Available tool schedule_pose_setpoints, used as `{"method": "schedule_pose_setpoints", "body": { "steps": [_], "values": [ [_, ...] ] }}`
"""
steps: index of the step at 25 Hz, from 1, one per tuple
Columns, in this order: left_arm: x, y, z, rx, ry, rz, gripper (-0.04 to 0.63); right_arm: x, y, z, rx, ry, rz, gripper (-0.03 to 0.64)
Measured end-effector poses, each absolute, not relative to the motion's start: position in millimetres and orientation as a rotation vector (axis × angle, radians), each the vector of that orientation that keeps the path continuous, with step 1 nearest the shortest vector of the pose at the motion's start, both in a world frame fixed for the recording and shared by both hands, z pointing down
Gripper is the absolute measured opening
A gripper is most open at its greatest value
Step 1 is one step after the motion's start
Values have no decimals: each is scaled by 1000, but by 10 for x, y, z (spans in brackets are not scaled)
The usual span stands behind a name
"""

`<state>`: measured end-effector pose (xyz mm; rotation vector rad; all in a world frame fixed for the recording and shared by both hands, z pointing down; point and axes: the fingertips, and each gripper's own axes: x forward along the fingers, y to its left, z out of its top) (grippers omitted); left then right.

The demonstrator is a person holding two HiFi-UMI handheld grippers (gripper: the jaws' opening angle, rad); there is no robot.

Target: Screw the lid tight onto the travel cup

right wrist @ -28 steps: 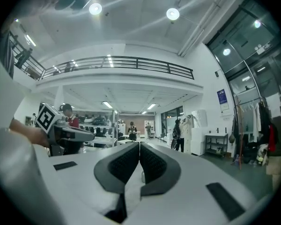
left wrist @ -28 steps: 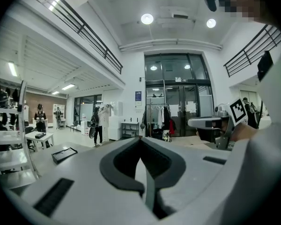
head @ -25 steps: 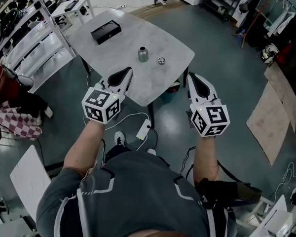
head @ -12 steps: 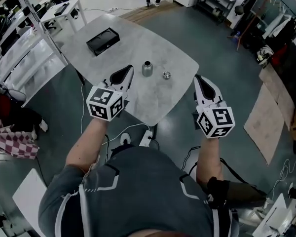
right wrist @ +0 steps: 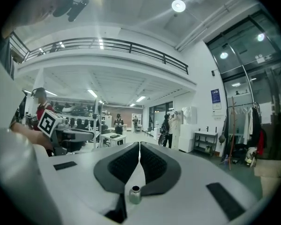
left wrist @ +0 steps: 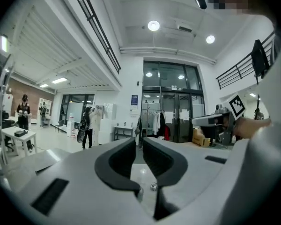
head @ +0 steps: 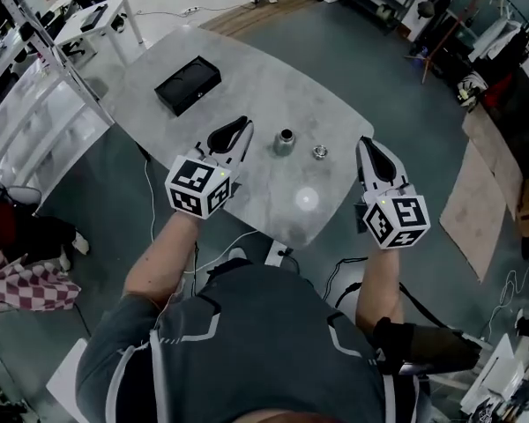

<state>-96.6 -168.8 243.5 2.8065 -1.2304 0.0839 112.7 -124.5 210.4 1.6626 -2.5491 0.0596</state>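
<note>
Nothing done yet; travel cup (head: 285, 141) stands open on the grey table (head: 247, 69); lid (head: 319, 152) lies just beside it, apart; your left gripper (head: 243, 126) is all but closed, right gripper (head: 368, 144) closed, both empty; grasping, seating and screwing all remain.

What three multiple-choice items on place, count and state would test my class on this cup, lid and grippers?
1. Where is the lid? A on the table beside the cup; B screwed onto the cup; C in a gripper.
2. How many things lie on the table? A one; B three; C five.
3. The right gripper has its jaws: A together, empty; B closed on the lid; C wide apart.
Answers: A, it lies apart from the open cup; B, black box, cup, lid; A, pads meet, nothing between.
</note>
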Motion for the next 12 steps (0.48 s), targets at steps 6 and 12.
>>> {"method": "schedule_pose_setpoints", "body": {
  "steps": [6,12],
  "values": [
    [-1150,-2094,2467,2798,-1154,84,124,1012,-1626,2004,1733,-2497,57,31],
    [-926,-2252,2755,2799,-1165,192,192,1221,-1873,2219,1646,-2525,68,37]
  ]
}}
